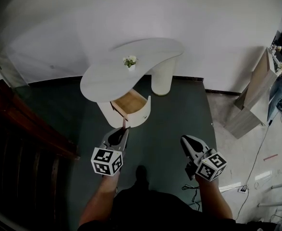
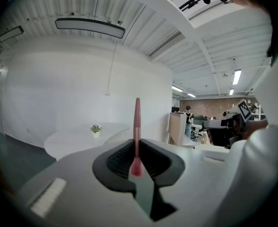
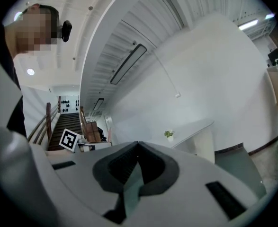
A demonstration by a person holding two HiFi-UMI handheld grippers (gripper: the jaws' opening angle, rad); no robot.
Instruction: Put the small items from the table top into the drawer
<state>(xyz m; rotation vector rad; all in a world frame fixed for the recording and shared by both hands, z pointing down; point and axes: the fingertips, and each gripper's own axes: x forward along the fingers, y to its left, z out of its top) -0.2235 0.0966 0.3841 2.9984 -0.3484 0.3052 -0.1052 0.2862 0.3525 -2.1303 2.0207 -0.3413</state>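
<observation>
Our left gripper [image 2: 137, 145] has its fingers clenched on a slim red stick [image 2: 137, 119], which juts past their tips; on our right gripper [image 3: 138, 148] the fingers press together, empty.

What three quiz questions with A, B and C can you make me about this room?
1. Where is the little plant? A on the floor. B on the white table. C on a chair.
2. What colour is the thin stick in the left hand-held gripper? A reddish. B blue. C green.
3. How is the drawer under the table? A shut. B missing. C pulled open.

Answers: B, the head view shows it standing on the tabletop; A, the left gripper view shows it reddish, pinched between the jaws; C, its wooden inside shows in the head view.
</observation>
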